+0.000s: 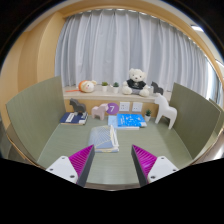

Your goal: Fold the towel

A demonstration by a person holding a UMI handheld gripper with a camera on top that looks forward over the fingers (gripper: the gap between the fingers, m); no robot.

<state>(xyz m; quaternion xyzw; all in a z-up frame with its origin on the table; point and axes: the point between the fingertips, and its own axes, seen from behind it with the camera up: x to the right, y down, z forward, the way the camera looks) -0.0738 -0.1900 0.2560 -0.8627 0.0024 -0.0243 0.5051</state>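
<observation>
The claw [112, 165] hangs above a green table [60, 140], its fingers spread wide and holding nothing, pink pads [82, 160] facing each other across the gap. Just beyond the fingertips, at about eleven o'clock from the claw, lies the towel [105, 137], a pale striped cloth that already looks bunched or partly folded. Farther off, at twelve to one o'clock, sits a blue book [131, 121]; a white toy horse [165, 110] stands at two o'clock. A teddy bear [138, 81] sits on the sill before the curtain [120, 50]. By the look of it the fold has not begun: the approach is in hand, and the next move calls for lowering onto a towel edge and closing
</observation>
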